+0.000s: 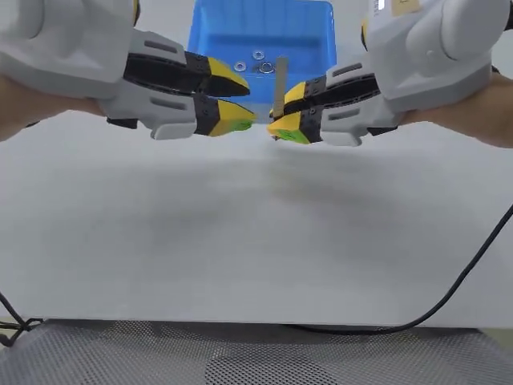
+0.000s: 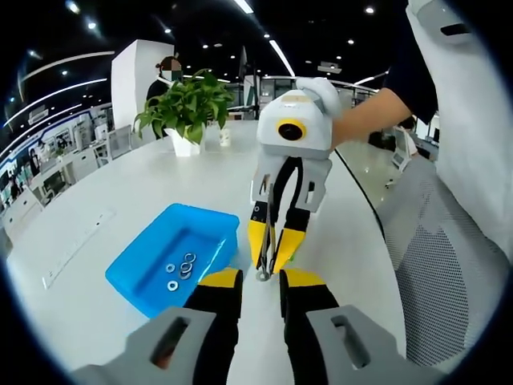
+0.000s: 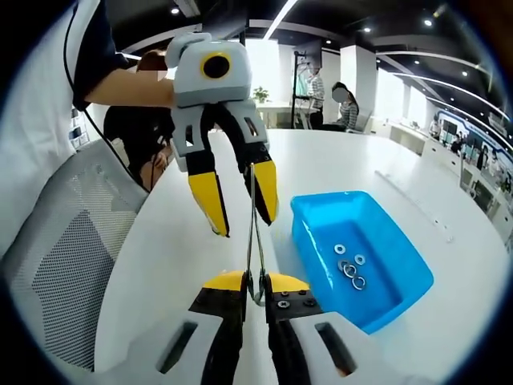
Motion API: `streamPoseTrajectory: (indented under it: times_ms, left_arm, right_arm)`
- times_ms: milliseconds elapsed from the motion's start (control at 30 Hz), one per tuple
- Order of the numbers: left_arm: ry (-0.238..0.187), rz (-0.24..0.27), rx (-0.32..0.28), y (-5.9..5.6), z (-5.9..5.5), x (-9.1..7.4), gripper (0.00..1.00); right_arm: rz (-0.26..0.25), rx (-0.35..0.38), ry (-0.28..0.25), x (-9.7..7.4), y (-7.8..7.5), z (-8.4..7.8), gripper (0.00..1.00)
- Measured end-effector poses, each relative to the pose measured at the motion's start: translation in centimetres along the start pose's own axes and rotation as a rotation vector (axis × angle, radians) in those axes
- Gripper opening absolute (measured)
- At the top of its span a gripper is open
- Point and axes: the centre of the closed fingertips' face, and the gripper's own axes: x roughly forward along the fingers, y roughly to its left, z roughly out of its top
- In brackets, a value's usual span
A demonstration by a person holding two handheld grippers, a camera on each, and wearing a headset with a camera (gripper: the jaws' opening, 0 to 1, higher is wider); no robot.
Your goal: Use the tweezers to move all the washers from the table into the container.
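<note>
My right gripper is shut on metal tweezers, which stick forward out of its yellow jaws. My left gripper faces it, open, its yellow jaws spread on either side of the tweezers' far end. Both hover above the white table, just in front of the blue container. Several washers lie on the container's floor. From the left gripper view the right gripper points straight at me; from the right gripper view the left gripper does likewise.
A black cable runs over the table's right front edge. A mesh chair stands below the near edge. A potted plant sits farther along the table. People stand in the background.
</note>
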Motion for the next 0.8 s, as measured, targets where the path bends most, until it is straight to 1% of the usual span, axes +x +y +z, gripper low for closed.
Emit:
streamPoseTrajectory:
  times_ms: [100, 133, 167, 267, 367, 433, 533, 567, 600, 667, 800]
  left_arm:
    - [-0.006, 0.023, -0.022, 0.2, -0.3, -0.8, 0.25]
    - [-0.006, 0.03, -0.035, 0.0, -0.4, -1.0, 0.27]
    - [-0.004, 0.036, -0.051, 0.1, -0.8, -1.3, 0.29]
    - [-0.007, 0.052, -0.074, 0.0, -1.5, -2.2, 0.37]
    - [-0.004, 0.071, -0.099, -0.3, -2.0, -2.9, 0.49]
    - [0.005, 0.087, -0.11, -0.7, -2.3, -3.4, 0.53]
    - [0.02, 0.105, -0.132, -1.0, -2.9, -4.1, 0.59]
    - [0.023, 0.107, -0.14, -1.2, -3.1, -4.1, 0.62]
    - [0.027, 0.112, -0.153, -1.3, -3.3, -4.3, 0.64]
    - [0.028, 0.122, -0.166, -1.5, -3.4, -4.4, 0.68]
    - [0.008, 0.141, -0.175, -1.5, -3.3, -4.8, 0.7]
  right_arm:
    - [-0.004, -0.002, -0.006, -0.5, 0.3, 0.8, 0.09]
    - [-0.006, -0.003, -0.008, -0.6, 0.4, 1.0, 0.09]
    - [-0.006, -0.006, -0.008, -0.9, 0.5, 1.2, 0.09]
    - [-0.01, -0.017, -0.004, -1.3, 0.4, 1.6, 0.09]
    - [-0.018, -0.018, -0.01, -2.0, 0.3, 2.4, 0.09]
    - [-0.022, -0.016, -0.02, -2.5, 0.1, 3.0, 0.09]
    - [-0.032, -0.01, -0.045, -3.4, 0.0, 4.3, 0.09]
    - [-0.036, -0.007, -0.048, -3.6, -0.2, 4.4, 0.09]
    - [-0.039, -0.013, -0.047, -3.8, -0.3, 4.8, 0.09]
    - [-0.05, -0.031, -0.04, -4.3, -0.5, 5.5, 0.09]
    - [-0.068, -0.035, -0.048, -5.0, -1.1, 6.5, 0.09]
